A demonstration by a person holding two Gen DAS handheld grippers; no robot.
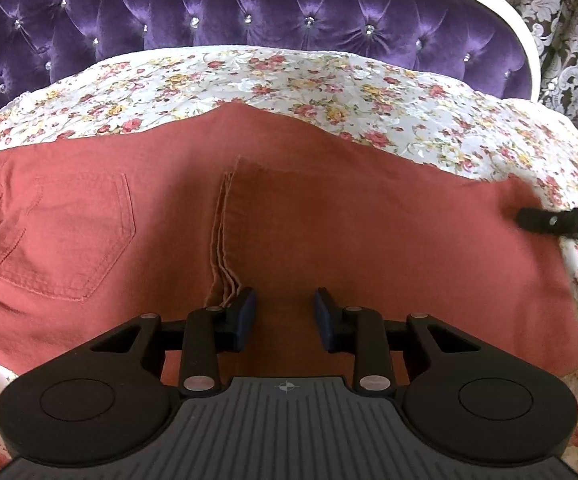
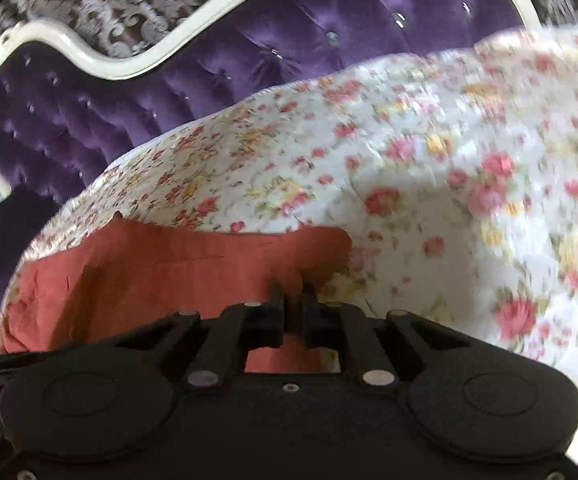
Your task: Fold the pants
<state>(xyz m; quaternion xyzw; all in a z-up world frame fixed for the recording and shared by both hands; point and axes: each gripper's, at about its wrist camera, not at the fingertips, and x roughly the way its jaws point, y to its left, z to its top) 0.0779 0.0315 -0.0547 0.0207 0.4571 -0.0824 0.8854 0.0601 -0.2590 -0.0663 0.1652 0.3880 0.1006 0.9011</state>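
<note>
The rust-red pants (image 1: 289,216) lie folded flat on the floral bedspread (image 1: 249,80), back pocket at the left, leg hems stacked near the middle. My left gripper (image 1: 285,314) is open just above the pants' near edge, its left pad beside the hems. My right gripper (image 2: 292,300) is shut on the right end of the pants (image 2: 169,264). Its black fingers (image 1: 561,222) show at the right edge of the left wrist view, at the pants' right fold.
A purple tufted headboard (image 1: 249,12) with a white frame (image 2: 89,60) stands behind the bed. Patterned wallpaper (image 1: 569,20) is beyond it. The floral bedspread (image 2: 449,160) spreads to the right of the pants.
</note>
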